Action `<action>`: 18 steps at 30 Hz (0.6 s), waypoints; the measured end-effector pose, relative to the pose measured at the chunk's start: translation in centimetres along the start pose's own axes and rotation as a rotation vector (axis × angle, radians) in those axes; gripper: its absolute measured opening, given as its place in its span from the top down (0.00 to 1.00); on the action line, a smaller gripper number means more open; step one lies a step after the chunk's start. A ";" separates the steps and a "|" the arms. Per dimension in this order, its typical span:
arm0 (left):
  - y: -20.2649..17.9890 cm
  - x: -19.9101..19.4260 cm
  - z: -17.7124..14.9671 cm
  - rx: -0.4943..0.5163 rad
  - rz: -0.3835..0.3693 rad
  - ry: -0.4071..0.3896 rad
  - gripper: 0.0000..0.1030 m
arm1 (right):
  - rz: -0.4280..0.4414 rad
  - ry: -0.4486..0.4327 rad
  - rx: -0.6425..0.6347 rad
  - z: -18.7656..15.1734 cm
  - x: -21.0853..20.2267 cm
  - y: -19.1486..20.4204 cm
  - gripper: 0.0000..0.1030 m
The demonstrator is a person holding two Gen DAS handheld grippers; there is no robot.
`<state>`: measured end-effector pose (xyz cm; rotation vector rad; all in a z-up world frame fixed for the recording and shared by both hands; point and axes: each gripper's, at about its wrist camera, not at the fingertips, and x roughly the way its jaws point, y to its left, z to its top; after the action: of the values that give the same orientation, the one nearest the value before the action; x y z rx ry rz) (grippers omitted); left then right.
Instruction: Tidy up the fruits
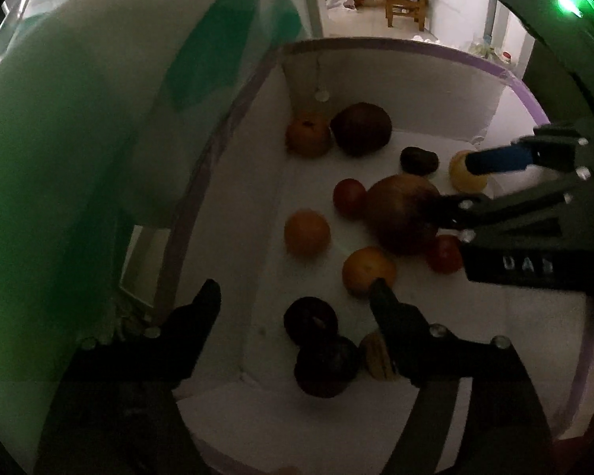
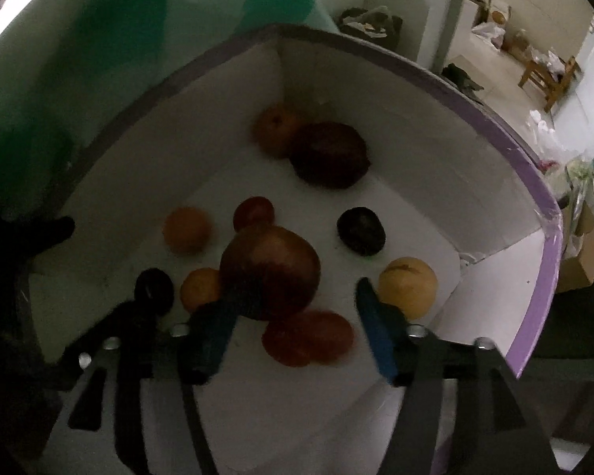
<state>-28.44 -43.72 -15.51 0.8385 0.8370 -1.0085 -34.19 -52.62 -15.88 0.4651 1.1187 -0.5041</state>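
Both hand-held grippers hang spread over the white box (image 2: pixel 376 79) of fruit. The right hand-held gripper (image 2: pixel 293 308) brackets the red tomato (image 2: pixel 309 338), nothing pinched; better to settle lower and centre it first. The left hand-held gripper (image 1: pixel 297 301) gapes above a dark fruit (image 1: pixel 311 318). Dim light blurs which fruits the darkest ones are.
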 end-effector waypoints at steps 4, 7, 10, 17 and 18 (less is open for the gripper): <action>-0.7 -1.4 -0.8 0.038 0.011 -0.019 0.20 | 0.013 -0.011 0.068 0.1 -0.3 -0.9 0.30; -1.2 -2.0 -1.1 0.050 0.064 -0.017 0.19 | 0.026 -0.010 0.096 0.2 -0.3 -1.2 0.28; -1.4 -2.4 -1.2 0.043 0.046 -0.015 0.15 | 0.020 -0.006 0.095 0.4 -0.3 -1.1 0.28; -1.3 -2.6 -1.6 0.012 -0.051 -0.001 0.15 | 0.018 -0.008 0.102 0.5 -0.1 -1.0 0.28; -1.2 -2.7 -1.7 0.010 -0.057 0.001 0.15 | 0.017 -0.008 0.102 0.5 0.0 -1.0 0.28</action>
<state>-30.73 -41.61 -14.12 0.8276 0.8611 -1.0639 -34.46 -53.72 -15.80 0.5604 1.0842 -0.5490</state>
